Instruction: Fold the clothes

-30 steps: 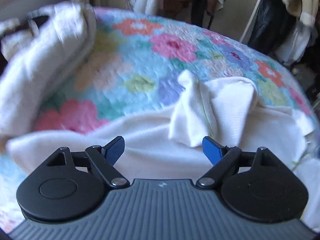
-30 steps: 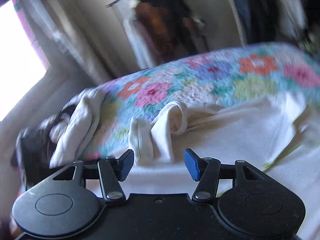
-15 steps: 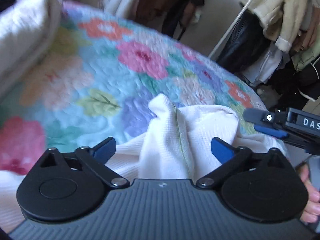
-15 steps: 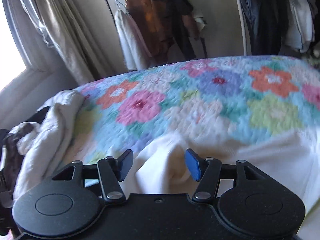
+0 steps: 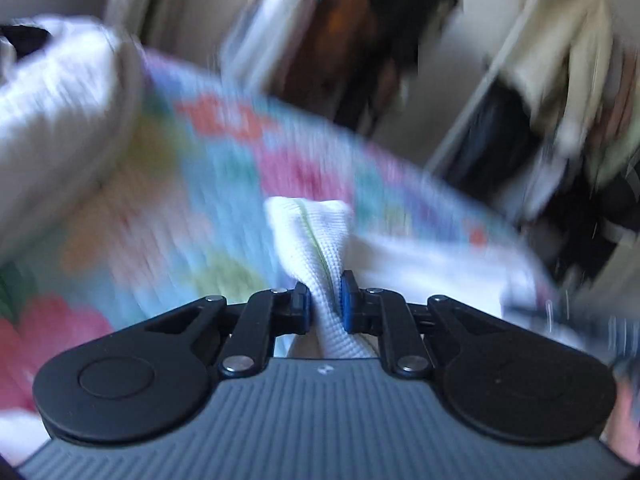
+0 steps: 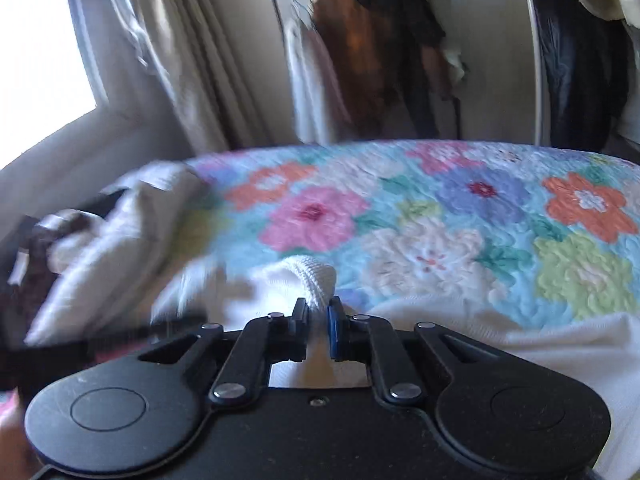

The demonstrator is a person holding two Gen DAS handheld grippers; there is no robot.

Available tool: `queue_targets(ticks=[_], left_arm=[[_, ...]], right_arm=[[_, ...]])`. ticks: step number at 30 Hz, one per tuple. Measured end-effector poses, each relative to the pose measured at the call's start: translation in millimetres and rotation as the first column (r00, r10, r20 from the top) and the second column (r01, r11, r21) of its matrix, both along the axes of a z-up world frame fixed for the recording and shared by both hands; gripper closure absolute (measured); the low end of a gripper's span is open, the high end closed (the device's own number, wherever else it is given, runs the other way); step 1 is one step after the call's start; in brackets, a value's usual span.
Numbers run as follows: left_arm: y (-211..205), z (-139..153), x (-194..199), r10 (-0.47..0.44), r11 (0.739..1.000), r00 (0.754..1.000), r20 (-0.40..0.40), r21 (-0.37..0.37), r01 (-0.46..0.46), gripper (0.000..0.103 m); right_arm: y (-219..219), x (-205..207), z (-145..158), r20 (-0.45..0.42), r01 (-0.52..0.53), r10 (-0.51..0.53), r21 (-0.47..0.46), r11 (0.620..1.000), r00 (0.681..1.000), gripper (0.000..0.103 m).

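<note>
Both hand-held grippers (image 5: 325,300) (image 6: 318,320), open before, closing on white garment (image 5: 316,232).

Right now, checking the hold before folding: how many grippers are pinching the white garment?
2: left gripper closing on a bunched fold of white garment; right gripper closing on another.

- The white garment (image 5: 316,232) is showing a ribbed, waffle-knit cloth, matt and soft.
- The floral bedspread (image 6: 440,216) is looking like quilted, puckered fabric.
- The left gripper (image 5: 325,304) is showing matt black plastic links, shiny metal rivets and a ridged grey body.
</note>
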State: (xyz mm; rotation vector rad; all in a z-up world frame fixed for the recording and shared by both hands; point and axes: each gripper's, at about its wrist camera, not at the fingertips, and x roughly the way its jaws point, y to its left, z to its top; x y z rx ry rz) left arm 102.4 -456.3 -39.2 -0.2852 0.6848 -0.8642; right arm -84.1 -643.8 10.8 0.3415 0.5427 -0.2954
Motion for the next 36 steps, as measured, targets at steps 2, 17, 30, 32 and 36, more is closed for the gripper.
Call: queue_targets(ticks=[2,17,30,32,36], left_arm=[[21,6,12,0.046,0.996,0.998,-0.043,-0.077,-0.049,0.089],[54,-3,-8,0.073,0.995,0.985,-0.159,0.083,-0.060,0.090],[51,0,1,0.181,0.977,0.982,-0.045,0.126,-0.174,0.095],[48,-3,3,0.162,0.980,0.984,-0.076,0.130,-0.151,0.096],[31,-15,7,0.079,0.984,0.985,-0.151,0.171,-0.053,0.095]], right_arm=[[17,-14,-2,0.012,-0.029,0.029,-0.033,0.999,0.999,0.091],[76,-12,-66,-0.209,-0.198,0.220,0.122,0.973,0.953,0.066],[-56,-35,-61,-0.100,0.219,-0.196,0.542,0.812,0.975,0.020],[-61,-24,-68,-0.128,0.242,-0.206,0.551,0.798,0.970,0.020],[-59,1,-69,-0.153,0.227,-0.174,0.480,0.847,0.973,0.078]])
